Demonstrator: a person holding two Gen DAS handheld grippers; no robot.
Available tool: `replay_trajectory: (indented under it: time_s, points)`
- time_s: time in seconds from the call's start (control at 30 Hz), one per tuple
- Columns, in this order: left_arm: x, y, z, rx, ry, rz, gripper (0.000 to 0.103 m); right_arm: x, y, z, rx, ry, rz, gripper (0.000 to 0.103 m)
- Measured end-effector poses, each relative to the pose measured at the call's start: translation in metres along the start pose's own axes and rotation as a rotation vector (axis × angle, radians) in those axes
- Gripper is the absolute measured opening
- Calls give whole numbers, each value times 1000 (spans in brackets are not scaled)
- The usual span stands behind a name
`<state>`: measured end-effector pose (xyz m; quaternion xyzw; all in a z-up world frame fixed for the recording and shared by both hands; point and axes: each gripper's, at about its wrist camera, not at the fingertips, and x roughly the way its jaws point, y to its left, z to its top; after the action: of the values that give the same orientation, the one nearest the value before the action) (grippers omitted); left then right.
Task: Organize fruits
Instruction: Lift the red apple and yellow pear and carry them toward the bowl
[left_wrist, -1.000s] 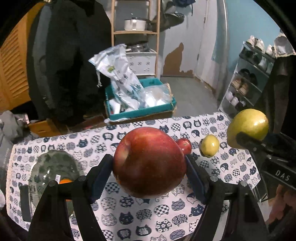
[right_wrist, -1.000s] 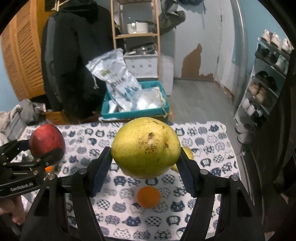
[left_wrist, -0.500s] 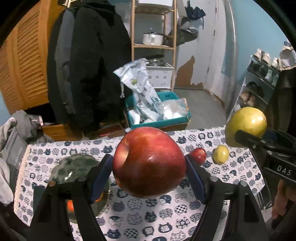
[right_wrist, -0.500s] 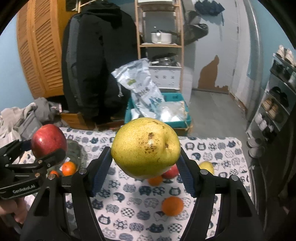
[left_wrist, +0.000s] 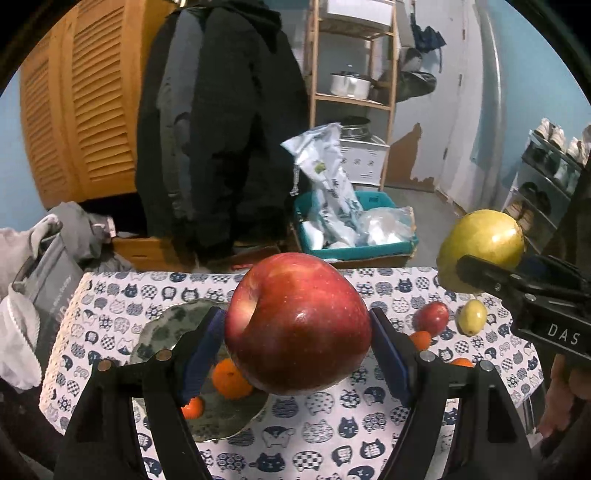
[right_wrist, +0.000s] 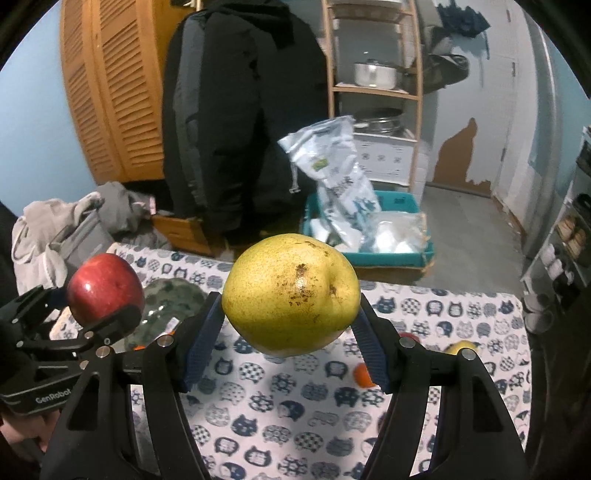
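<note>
My left gripper (left_wrist: 297, 345) is shut on a big red apple (left_wrist: 297, 323), held in the air above the cat-print table (left_wrist: 332, 435). Below it a glass plate (left_wrist: 162, 328) holds oranges (left_wrist: 231, 380). My right gripper (right_wrist: 290, 332) is shut on a yellow pear (right_wrist: 291, 295), also held above the table. In the right wrist view the red apple (right_wrist: 105, 293) and the left gripper show at the left, over the glass plate (right_wrist: 166, 306). In the left wrist view the yellow pear (left_wrist: 480, 247) shows at the right.
A small red apple (left_wrist: 432, 317), a lemon (left_wrist: 472, 315) and loose oranges (left_wrist: 421, 339) lie on the table's right side. Beyond the far edge stand a teal crate (left_wrist: 354, 251) with plastic bags, a hanging black coat (left_wrist: 218, 129) and a wooden shelf (left_wrist: 351, 99). Grey clothes (left_wrist: 33, 280) lie at left.
Both grippers moved leftward and slightly up with their fruits. The glass plate with oranges has come under the left gripper, and the loose fruits have slid toward the right of both views.
</note>
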<state>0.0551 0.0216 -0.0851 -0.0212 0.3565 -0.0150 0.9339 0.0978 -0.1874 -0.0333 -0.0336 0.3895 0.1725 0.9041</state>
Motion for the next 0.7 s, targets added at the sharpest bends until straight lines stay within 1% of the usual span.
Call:
replay_trajectory:
  time_s: [0.2, 0.43, 0.6, 0.7]
  points:
    - [3, 25, -4, -35, 12, 24, 79, 17, 30, 6, -42, 18, 39, 70]
    - [7, 56, -8, -79, 20, 58, 79, 42, 58, 13, -61, 43, 74, 70]
    - [14, 86, -14, -115, 30, 91, 79, 62, 74, 16, -65, 68, 97, 70]
    - [23, 107, -18, -145, 53, 108, 79, 80, 85, 16, -62, 87, 115, 70]
